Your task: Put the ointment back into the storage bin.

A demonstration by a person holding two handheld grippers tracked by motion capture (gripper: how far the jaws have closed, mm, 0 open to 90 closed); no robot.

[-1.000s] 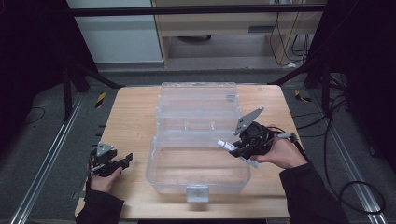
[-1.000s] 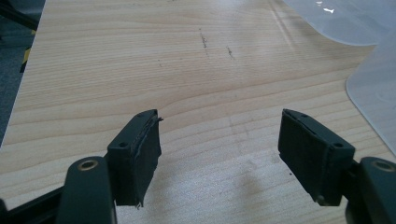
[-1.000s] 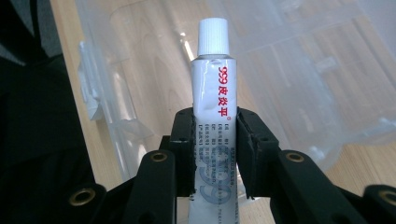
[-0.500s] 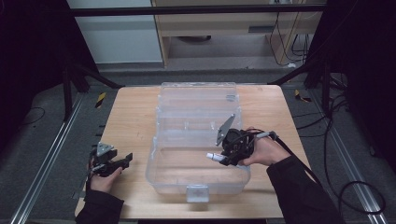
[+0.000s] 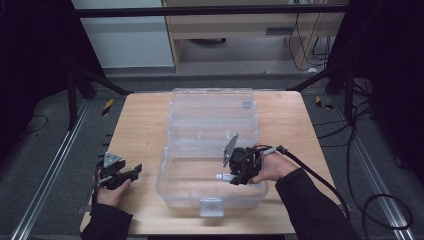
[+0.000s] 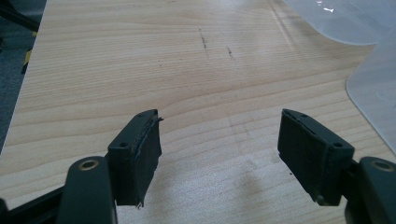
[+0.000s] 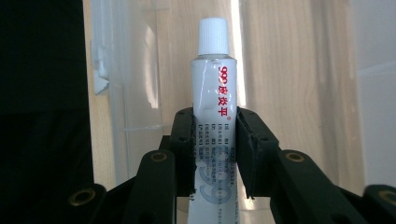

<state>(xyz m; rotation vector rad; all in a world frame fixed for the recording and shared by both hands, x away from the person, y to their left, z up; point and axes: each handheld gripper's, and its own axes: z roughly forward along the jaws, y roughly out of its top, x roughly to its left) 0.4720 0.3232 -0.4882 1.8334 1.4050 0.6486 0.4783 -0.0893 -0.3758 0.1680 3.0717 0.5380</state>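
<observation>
Over the clear box's (image 5: 210,150) near right corner, right gripper (image 5: 235,176) clamps a white tube (image 7: 214,116). Left gripper (image 6: 219,154) rests wide apart near the table's (image 5: 140,130) near left corner.

Overhead light brightens the wooden counter (image 5: 140,130) against dark, murky surroundings, glare streaking the clear plastic box (image 5: 210,150), while the right gripper view's backlit tube (image 7: 215,107) stays sharp and the left gripper view casts soft jaw shadows.
</observation>
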